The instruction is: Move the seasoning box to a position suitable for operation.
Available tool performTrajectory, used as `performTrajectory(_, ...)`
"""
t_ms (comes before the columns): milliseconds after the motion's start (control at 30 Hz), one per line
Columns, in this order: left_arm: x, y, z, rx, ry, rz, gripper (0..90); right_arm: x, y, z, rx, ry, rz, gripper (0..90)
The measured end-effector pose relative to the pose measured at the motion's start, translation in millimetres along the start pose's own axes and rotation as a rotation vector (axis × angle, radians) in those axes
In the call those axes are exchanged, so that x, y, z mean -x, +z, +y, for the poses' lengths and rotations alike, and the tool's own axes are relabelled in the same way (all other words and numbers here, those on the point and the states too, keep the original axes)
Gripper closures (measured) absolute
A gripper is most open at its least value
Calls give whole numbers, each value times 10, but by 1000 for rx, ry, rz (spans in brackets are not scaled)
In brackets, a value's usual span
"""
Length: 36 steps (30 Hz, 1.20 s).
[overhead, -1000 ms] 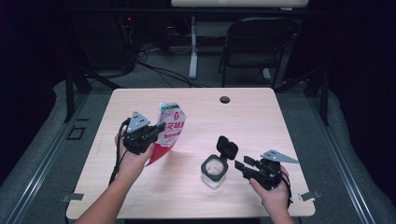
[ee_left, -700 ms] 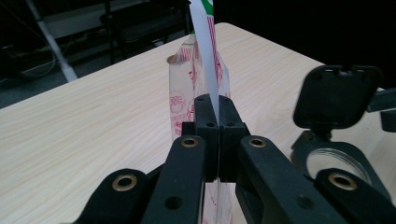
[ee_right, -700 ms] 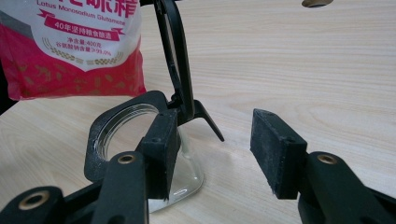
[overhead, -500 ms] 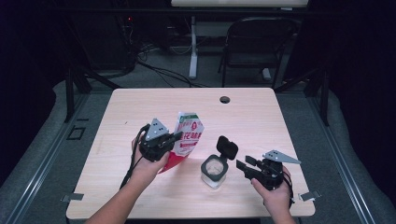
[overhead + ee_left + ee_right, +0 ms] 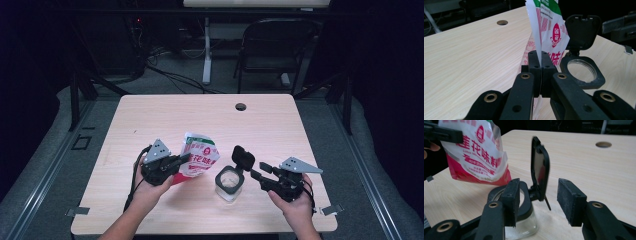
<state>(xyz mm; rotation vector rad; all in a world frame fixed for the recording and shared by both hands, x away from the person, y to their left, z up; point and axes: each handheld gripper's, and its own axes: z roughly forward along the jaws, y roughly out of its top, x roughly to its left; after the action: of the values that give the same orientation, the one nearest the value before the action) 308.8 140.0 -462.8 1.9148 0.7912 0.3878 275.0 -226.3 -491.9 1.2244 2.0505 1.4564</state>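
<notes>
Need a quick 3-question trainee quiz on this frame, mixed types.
1. True or false: the left gripper is shut on the pouch.
2. The jar lid is: A) flipped up open, B) closed, C) lying on the table.
3. How do the right gripper jaws stand?

Key:
1. True; its jaws pinch the pouch edge.
2. A.
3. Open, either side of the lid hinge, pads not pressing.
</notes>
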Motion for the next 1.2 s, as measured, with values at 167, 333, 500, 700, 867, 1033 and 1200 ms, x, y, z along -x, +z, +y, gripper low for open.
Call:
performTrajectory(167,15,-21,-71,-1,-4,-12,900,-80,-39,109,-4,-25,56,552)
performTrajectory(333,-1,-63,-157,8,-11,-18,900,-168,-36,230,-8,-56,111,538)
performTrajectory(500,-39,-89,-261,-7,-40,-24,900,-299,90,364,-35,-95,173,520)
performTrajectory(700,5,-57,-319,-19,-36,-41,900,-457,310,454,-67,-98,247,515)
performTrajectory(867,65,5,-344,-26,-36,-63,900,-535,493,481,-86,-102,271,530)
performTrajectory(1033,140,65,-352,-45,-16,-69,900,-603,608,510,-90,-129,293,555)
performTrajectory(1200,150,91,-344,-42,-22,-80,900,-661,707,533,-118,-150,300,572)
